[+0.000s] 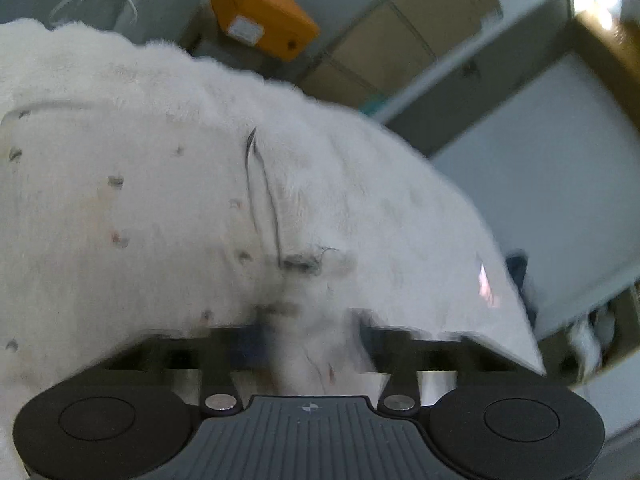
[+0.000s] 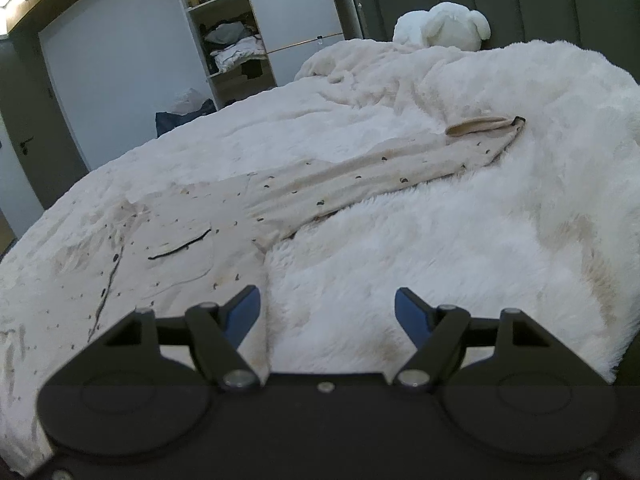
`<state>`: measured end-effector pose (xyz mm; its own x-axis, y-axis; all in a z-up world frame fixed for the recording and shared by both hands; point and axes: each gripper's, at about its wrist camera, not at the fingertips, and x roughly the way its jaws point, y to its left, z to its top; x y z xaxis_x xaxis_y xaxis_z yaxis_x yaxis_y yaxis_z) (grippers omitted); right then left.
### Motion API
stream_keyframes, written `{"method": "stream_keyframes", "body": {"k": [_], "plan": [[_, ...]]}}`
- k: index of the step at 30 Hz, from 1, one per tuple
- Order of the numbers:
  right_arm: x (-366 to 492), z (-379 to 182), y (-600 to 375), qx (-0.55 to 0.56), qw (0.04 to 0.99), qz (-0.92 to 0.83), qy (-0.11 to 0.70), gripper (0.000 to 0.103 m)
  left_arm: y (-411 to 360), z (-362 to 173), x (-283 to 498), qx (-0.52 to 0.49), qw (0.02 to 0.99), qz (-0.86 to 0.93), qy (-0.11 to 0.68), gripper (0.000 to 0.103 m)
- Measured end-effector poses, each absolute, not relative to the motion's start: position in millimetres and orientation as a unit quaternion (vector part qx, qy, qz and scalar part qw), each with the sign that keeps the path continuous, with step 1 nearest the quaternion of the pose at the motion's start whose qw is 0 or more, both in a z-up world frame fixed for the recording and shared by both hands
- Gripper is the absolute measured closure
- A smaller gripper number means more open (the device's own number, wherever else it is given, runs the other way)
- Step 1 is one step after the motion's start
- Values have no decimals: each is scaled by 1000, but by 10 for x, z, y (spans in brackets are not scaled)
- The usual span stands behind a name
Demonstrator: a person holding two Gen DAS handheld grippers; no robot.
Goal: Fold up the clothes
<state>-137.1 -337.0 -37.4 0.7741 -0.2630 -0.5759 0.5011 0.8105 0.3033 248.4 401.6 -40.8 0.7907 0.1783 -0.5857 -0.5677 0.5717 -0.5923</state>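
Cream spotted garment (image 2: pixel 224 216) spread on a fluffy white bed cover (image 2: pixel 460 248)
Right gripper (image 2: pixel 327 312) spread wide, empty; left gripper (image 1: pixel 316 340) blurred, state unclear; wardrobe shelves (image 2: pixel 232 48) behind.

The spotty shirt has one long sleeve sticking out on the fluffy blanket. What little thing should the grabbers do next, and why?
Probably reach the right gripper forward to the sleeve and pinch it, ready to fold it over the shirt. Its blue fingers stand open with only blanket between them, and the sleeve lies stretched out, unfolded.
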Motion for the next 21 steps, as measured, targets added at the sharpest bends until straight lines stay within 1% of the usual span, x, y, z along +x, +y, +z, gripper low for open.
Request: {"method": "stream_keyframes", "body": {"k": [2, 4, 6, 7, 8, 9, 11, 12, 13, 14, 15, 17, 18, 21], "plan": [[-1392, -399, -3422, 248, 911, -201, 261, 30, 3918, -350, 2350, -376, 871, 195, 250, 38], [-1415, -426, -3491, 271, 907, -192, 258, 30, 3708, -208, 2053, -337, 887, 127, 288, 38], [-1437, -466, -3598, 301, 901, -172, 262, 30, 3523, -155, 1733, -354, 877, 63, 320, 34], [-1441, -476, -3620, 309, 898, -166, 264, 30, 3426, -138, 1554, -370, 864, -5, 342, 28], [-1418, -507, -3670, 321, 894, -140, 281, 30, 3355, -146, 1465, -371, 854, -55, 361, 24], [-1385, -549, -3739, 335, 886, -104, 304, 30, 3279, -155, 1381, -369, 842, -105, 380, 23], [-1309, -597, -3779, 336, 878, -40, 339, 30, 3087, -188, 1282, -332, 816, -197, 430, 22], [-1265, -622, -3781, 329, 874, -8, 357, 30, 2964, -186, 1243, -281, 815, -226, 453, 21], [-1242, -633, -3778, 323, 873, 6, 366, 32, 2799, -172, 1186, -198, 828, -234, 468, 19], [-1210, -647, -3772, 315, 871, 21, 378, 34, 2707, -158, 1171, -149, 840, -222, 473, 19], [-1173, -663, -3764, 305, 868, 38, 391, 36, 2584, -176, 1157, -76, 851, -198, 480, 19], [-1139, -685, -3739, 297, 865, 50, 401, 38, 2237, -297, 1134, 71, 845, -178, 499, 19], [-1122, -703, -3716, 295, 862, 52, 409, 40, 2190, -328, 1098, 79, 842, -183, 501, 19], [-1084, -718, -3641, 288, 860, 56, 417, 41, 1831, -484, 1007, 141, 826, -210, 504, 19]]}}
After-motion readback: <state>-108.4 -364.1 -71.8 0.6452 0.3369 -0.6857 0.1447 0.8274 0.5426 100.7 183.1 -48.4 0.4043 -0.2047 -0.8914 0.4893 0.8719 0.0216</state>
